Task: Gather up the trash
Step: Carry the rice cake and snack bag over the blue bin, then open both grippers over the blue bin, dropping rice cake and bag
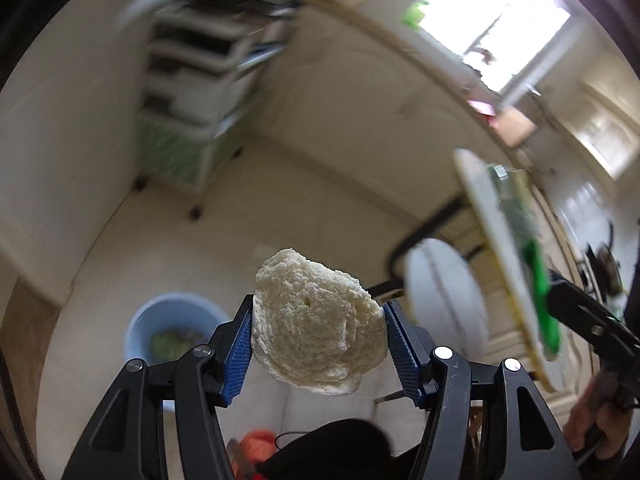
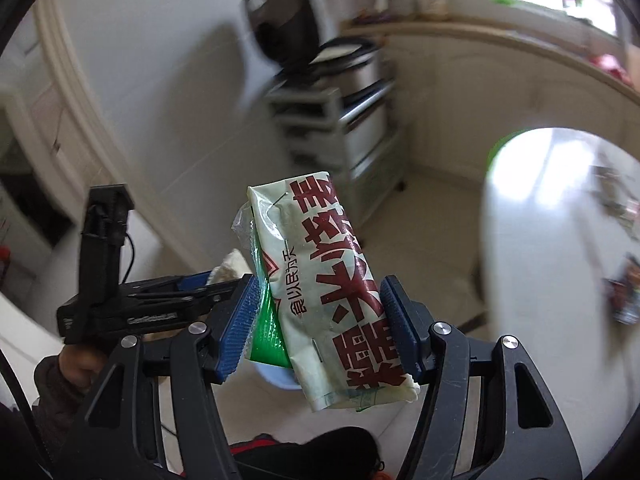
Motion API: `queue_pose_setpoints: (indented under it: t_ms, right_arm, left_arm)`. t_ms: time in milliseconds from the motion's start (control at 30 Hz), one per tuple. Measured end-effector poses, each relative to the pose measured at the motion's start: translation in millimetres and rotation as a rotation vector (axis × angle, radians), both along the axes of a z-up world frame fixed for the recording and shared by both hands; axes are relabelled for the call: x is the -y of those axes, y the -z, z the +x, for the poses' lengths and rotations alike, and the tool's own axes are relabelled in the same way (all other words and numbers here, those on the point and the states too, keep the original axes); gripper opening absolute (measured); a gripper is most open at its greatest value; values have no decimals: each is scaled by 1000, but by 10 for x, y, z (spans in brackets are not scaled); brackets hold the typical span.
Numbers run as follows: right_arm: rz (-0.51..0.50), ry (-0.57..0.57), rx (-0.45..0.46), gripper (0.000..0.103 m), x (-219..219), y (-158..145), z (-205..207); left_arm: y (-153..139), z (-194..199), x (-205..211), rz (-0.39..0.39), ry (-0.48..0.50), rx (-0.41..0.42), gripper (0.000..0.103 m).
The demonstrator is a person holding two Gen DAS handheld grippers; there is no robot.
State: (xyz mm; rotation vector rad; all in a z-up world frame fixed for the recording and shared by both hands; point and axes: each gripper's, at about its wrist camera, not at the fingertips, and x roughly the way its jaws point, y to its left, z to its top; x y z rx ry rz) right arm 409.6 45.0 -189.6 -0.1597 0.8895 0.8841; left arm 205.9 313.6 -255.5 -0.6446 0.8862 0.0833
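My left gripper (image 1: pixel 318 328) is shut on a pale, crumbly piece of bread (image 1: pixel 318 324), held in the air above the floor. A light blue bin (image 1: pixel 168 332) with green scraps inside stands on the floor, below and left of the bread. My right gripper (image 2: pixel 318 320) is shut on a white food wrapper with red print and a green underside (image 2: pixel 332 292). That wrapper also shows edge-on at the right of the left wrist view (image 1: pixel 516 264). The left gripper body (image 2: pixel 132 308) with a bit of the bread (image 2: pixel 230 266) shows at the left of the right wrist view. The bin (image 2: pixel 280 376) peeks out beneath the wrapper.
A shelf cart (image 1: pixel 192 92) with a rice cooker (image 2: pixel 316 52) stands against the wall. A round white table (image 2: pixel 560 264) with some items on it is to the right. A curved counter (image 1: pixel 400 40) runs below a bright window. The floor is pale tile.
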Motion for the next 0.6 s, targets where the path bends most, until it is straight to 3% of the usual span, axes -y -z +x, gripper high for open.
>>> queue_pose_setpoints:
  t_ms: [167, 300, 600]
  right_arm:
    - [-51, -98, -87, 60, -771, 497, -45]
    - [-79, -133, -176, 60, -1214, 915, 8]
    - [-162, -144, -331, 60, -1745, 1782, 233]
  left_arm:
    - [638, -180, -538, -135, -88, -105, 57]
    - [1049, -191, -815, -178, -127, -199, 58]
    - [1443, -18, -1169, -225, -200, -327, 67]
